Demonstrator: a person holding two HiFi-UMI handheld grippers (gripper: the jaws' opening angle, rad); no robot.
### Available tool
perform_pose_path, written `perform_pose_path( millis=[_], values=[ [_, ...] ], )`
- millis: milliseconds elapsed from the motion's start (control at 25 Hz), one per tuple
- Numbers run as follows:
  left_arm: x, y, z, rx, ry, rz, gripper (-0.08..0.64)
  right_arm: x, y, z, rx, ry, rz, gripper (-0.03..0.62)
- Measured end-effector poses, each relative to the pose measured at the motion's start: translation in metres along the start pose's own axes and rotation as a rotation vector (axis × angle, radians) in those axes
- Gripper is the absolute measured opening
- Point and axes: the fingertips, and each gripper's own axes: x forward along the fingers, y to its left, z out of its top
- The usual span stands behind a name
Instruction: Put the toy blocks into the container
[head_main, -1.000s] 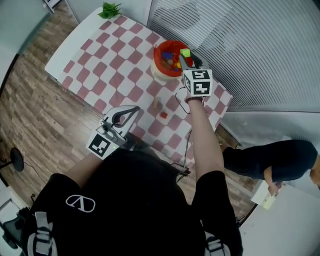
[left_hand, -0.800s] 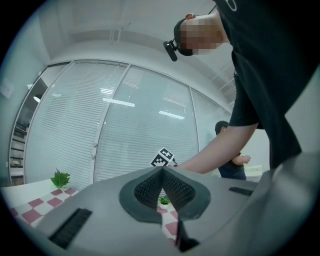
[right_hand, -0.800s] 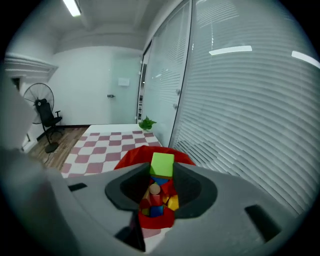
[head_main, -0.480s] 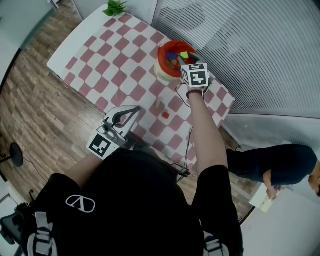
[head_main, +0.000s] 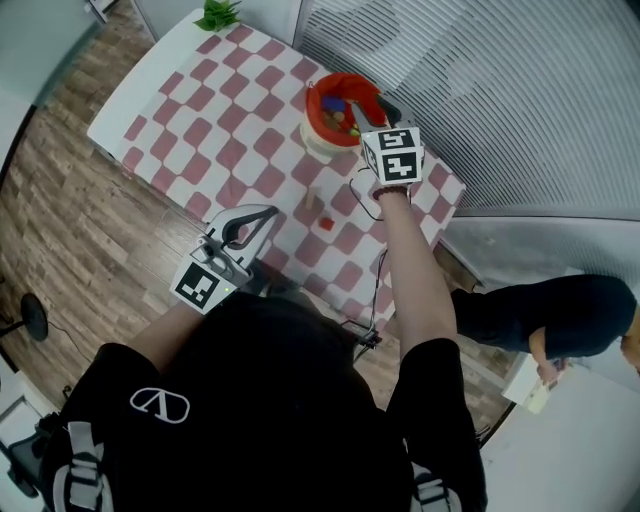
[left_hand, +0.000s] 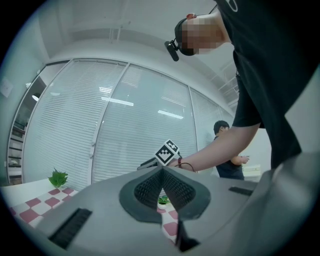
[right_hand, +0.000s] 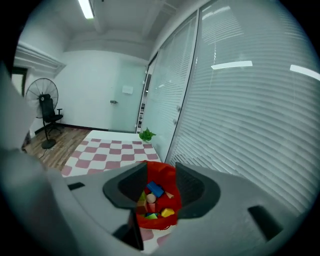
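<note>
I am standing over the checked table (head_main: 170, 90), which is stretching away ahead of both my grippers. The red container (head_main: 350, 79) is sitting on its far side, directly under and just beyond the tips of my right gripper (right_hand: 160, 172), which I am tilting down toward it. In the right gripper view I am looking through the gap between the jaws into the container (right_hand: 156, 221), where a blue block (right_hand: 155, 189), a yellow one (right_hand: 167, 212) and a few others are already lying.

The right gripper's jaws have just been opening and are now standing spread. Nothing is sitting between them, and the pads are touching nothing. My left gripper (head_main: 262, 215) is waiting near my body, pointing level, its jaws pressed together at the tips on nothing.

Two blocks are still lying on the cloth: a small wooden block (head_main: 312, 203) and, just beside it on my side, a small red block (head_main: 326, 224). Both are lying back toward me from the right gripper, well apart from the container, and just ahead and to the right of the left gripper's tips.

I am judging the left gripper to be the nearer one. The right would have to come back from the container toward me to reach them. The wooden block is looking a little longer than it is wide, but it is too small for me to tell which way its long side is running.
</note>
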Motion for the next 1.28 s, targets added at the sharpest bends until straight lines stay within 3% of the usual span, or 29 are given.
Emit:
perform_pose_path(
  millis=[320, 400, 520, 880, 1280],
  values=[
    [0.011, -0.008, 0.005, 0.004, -0.009, -0.028, 0.006, -0.109, 0.016, 0.030, -0.022, -0.185, -0.044, 0.155],
    [0.015, -0.009, 0.006, 0.008, -0.011, -0.036, 0.005, -0.138, 0.025, 0.027, -0.031, -0.213, -0.063, 0.084],
    [0.021, -0.010, 0.008, 0.013, -0.014, -0.051, 0.006, -0.172, 0.043, 0.016, -0.013, -0.234, -0.078, 0.069],
    [0.035, -0.018, 0.011, 0.040, -0.021, -0.091, 0.006, -0.218, 0.098, -0.044, 0.077, -0.170, -0.097, 0.060],
    [0.029, -0.022, 0.005, 0.037, -0.002, -0.088, 0.006, -0.188, 0.127, -0.119, 0.167, -0.047, -0.056, 0.093]
  ],
)
